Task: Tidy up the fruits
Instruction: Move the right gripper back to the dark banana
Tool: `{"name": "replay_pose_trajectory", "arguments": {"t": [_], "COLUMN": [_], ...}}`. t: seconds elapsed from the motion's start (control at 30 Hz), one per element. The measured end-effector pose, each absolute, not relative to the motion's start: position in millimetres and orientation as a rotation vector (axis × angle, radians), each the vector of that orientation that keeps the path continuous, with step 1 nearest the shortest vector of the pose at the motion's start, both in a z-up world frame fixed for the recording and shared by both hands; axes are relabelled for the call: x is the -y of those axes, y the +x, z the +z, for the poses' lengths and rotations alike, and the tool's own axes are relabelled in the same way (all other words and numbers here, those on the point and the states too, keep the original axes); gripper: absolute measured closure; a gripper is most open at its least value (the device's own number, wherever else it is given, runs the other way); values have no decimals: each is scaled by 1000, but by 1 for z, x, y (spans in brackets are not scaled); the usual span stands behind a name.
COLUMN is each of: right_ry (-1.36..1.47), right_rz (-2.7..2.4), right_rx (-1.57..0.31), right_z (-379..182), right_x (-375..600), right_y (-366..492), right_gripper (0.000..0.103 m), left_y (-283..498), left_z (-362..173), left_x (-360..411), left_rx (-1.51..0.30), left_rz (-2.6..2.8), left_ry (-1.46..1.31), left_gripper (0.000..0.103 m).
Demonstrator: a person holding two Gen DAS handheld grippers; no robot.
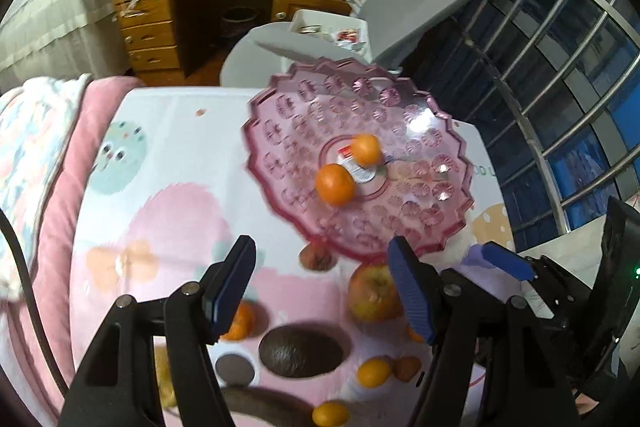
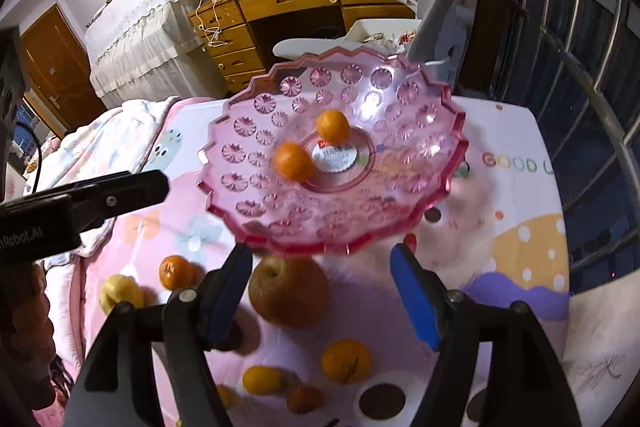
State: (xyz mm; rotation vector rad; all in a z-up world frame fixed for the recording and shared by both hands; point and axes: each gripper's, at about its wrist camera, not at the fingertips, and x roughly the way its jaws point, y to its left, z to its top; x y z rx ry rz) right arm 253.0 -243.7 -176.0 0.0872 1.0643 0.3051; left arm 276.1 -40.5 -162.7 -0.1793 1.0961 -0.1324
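A pink glass fruit plate point(image 1: 436, 211) point(image 2: 256, 219) stands raised on the patterned cloth. Two small oranges point(image 1: 335, 183) point(image 2: 294, 161) lie near its middle. A reddish apple point(image 1: 370, 293) point(image 2: 290, 291) lies on the cloth in front of the plate. More small oranges point(image 1: 374, 372) point(image 2: 346, 361) and a yellow fruit point(image 2: 120, 293) lie loose around it. My left gripper point(image 1: 322, 287) is open and empty above the cloth, left of the apple. My right gripper point(image 2: 322, 291) is open and empty, with the apple between its fingers' line of sight; its blue pad also shows in the left wrist view point(image 1: 506, 259).
A pink cushion and folded blanket point(image 1: 36, 163) lie at the table's left edge. A grey chair point(image 1: 420, 3) and wooden desk point(image 1: 200, 7) stand behind the table. A barred window point(image 1: 580, 87) is on the right. A dark oval print point(image 1: 300, 351) marks the cloth.
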Motion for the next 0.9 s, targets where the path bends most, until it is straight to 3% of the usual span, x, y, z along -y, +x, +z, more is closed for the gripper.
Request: {"name": "replay_pose_trajectory", "arguments": {"t": [0.33,0.67,0.9], "right_ry": [117,104,76], "right_rz": [368,464,482], "right_rx": [-1090,-1109,-1117], "right_z": [-165,-160,-155], "right_x": [253,245,221], "right_y": [219,189,172], "right_gripper": [31,31,31], "left_y": [220,165,141], "left_z": [-149,-134,-139], "left_x": [7,-35,-68], "left_rx": [-1089,-1103,-1136], "left_rz": [-8,108,123], "left_ry": [-236,-255,-279], "left_gripper": [35,24,23]}}
